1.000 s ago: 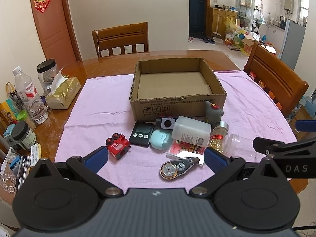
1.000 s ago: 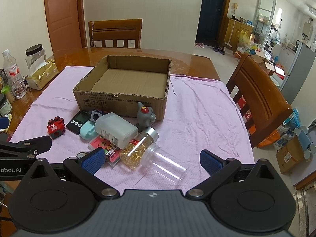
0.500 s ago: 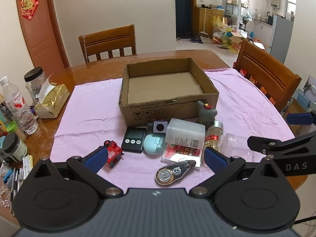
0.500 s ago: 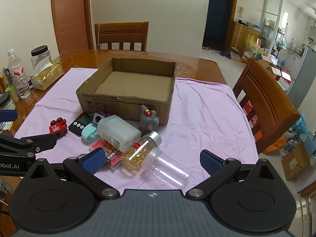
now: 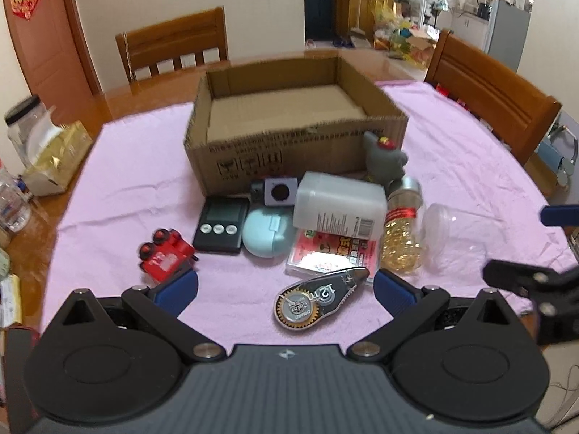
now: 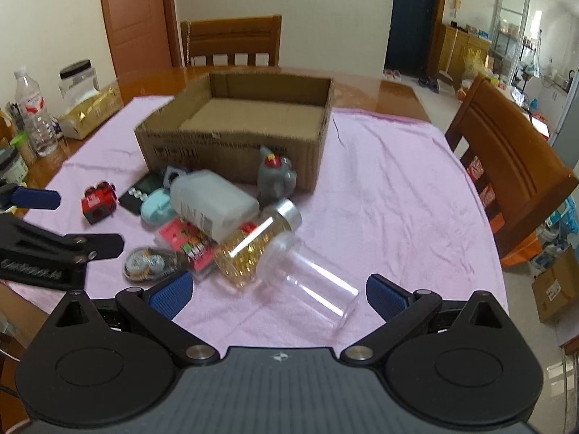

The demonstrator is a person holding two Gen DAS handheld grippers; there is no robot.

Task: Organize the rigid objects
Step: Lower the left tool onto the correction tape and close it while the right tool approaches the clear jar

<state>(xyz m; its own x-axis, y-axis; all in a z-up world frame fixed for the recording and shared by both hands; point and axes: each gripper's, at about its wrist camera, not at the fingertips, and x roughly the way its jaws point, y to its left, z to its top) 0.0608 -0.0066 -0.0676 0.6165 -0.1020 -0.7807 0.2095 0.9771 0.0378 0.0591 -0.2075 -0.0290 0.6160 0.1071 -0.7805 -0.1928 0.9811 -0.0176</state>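
A: What takes up the most room?

B: The wooden table [image 5: 90, 115], with a pink cloth [image 5: 452, 166] spread over it. On the cloth stands an open cardboard box [image 5: 289, 152], nothing visible inside.

A: And the loose things?

B: All lie on the cloth just in front of the box. A white plastic bottle [image 5: 338, 206] lies on its side, resting on a flat red packet [image 5: 327, 255]. Beside it a jar of gold capsules [image 5: 401, 238] with a silver cap lies tipped, touching a clear empty jar [image 6: 307, 282], also on its side. A grey toy figure [image 5: 383, 159] stands against the box wall.

A: Smaller items?

B: A black timer [image 5: 220, 222], a pale blue oval case [image 5: 267, 235], a small grey cube [image 5: 278, 191] by the box, a red toy car [image 5: 164, 256], and a correction tape roller [image 5: 318, 298] nearest the edge.

A: The grippers?

B: The left gripper [image 5: 286, 289] is spread wide above the tape roller, holding nothing. The right gripper [image 6: 277, 291] is spread wide too, the clear jar lying between its fingers without touching them.
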